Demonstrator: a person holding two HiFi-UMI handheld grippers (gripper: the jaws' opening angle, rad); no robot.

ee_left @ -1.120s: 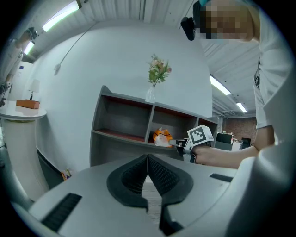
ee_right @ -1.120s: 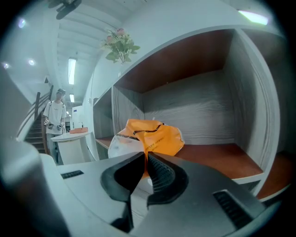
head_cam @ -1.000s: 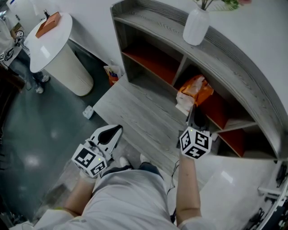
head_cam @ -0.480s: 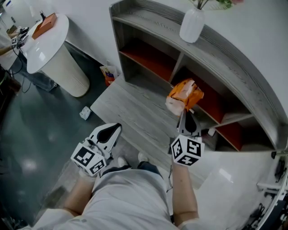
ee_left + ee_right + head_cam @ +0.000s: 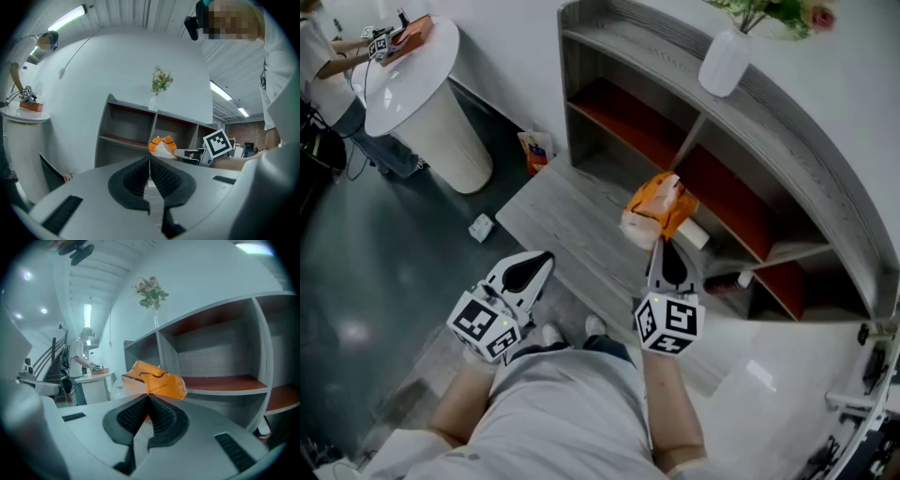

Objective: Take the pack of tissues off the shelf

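The orange and white pack of tissues point(image 5: 654, 208) hangs in the air in front of the grey shelf point(image 5: 787, 122), clear of its compartments. My right gripper point(image 5: 660, 246) is shut on the pack's near edge; in the right gripper view the pack point(image 5: 152, 381) bulges just past the closed jaws of that gripper point(image 5: 148, 399). My left gripper point(image 5: 546, 257) sits low at the left, shut with nothing in it, well away from the pack. From the left gripper view, that gripper point(image 5: 150, 159) points at the shelf, and the pack point(image 5: 161, 145) shows beyond with the right gripper's marker cube point(image 5: 218, 144).
A white vase point(image 5: 725, 59) of flowers stands on the shelf top. The shelf's low grey platform point(image 5: 572, 225) lies under the pack. A round white pedestal table point(image 5: 417, 94) stands at the far left with a person point(image 5: 323, 80) beside it. A small bag point(image 5: 536, 150) sits by the shelf's left end.
My right gripper has drawn the tissue pack out of the shelf compartment and toward me, leftward and clear of the shelf front. The left gripper has stayed put.
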